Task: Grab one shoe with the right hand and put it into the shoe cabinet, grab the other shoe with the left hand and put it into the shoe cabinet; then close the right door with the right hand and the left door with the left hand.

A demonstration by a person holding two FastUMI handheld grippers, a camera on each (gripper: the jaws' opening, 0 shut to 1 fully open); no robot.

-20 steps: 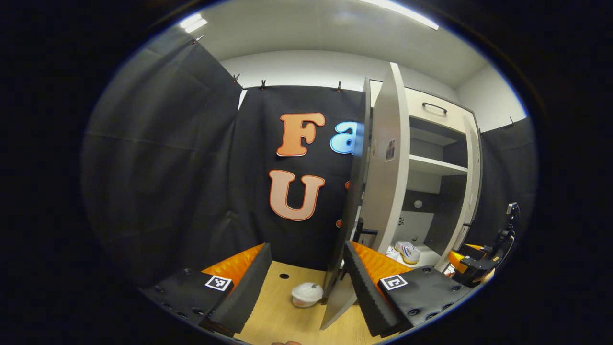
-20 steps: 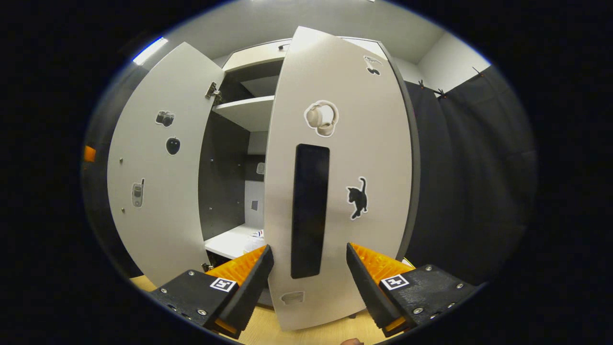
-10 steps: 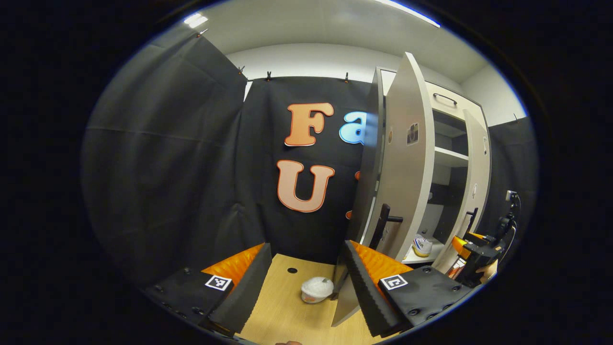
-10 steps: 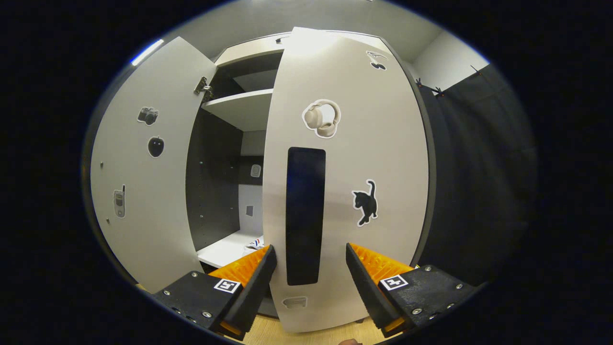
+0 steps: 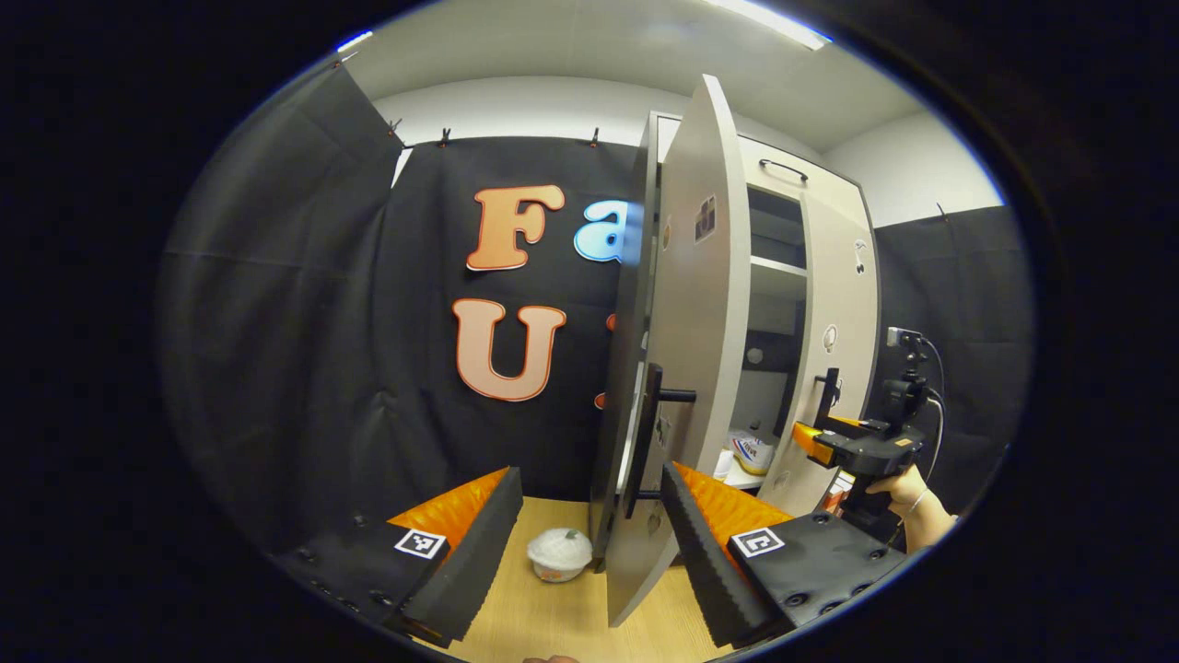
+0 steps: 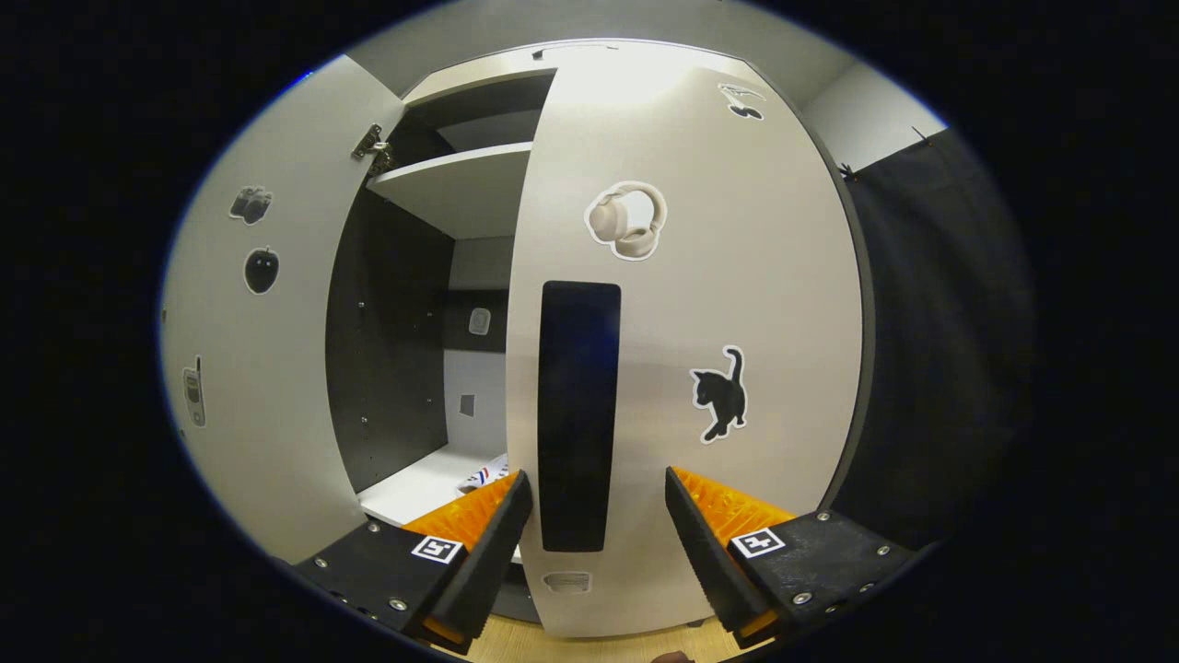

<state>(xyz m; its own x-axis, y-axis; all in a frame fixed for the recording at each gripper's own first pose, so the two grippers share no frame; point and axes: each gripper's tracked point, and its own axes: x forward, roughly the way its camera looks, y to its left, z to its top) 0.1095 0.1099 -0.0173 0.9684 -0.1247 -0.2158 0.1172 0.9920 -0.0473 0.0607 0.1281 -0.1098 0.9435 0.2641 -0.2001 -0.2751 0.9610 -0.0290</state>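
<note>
Just ahead of the right hand-held gripper (image 6: 594, 529), fingers spread, the right door's handle (image 6: 577, 414) stands.

The half-shut right door (image 6: 682, 368) and left door (image 5: 686, 368) leave a narrow gap between them.

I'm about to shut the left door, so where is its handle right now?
In the left gripper view, the left door's handle stands just above the gap between the left gripper fingers, near the right one, with the white bowl on the floor below left.
</note>
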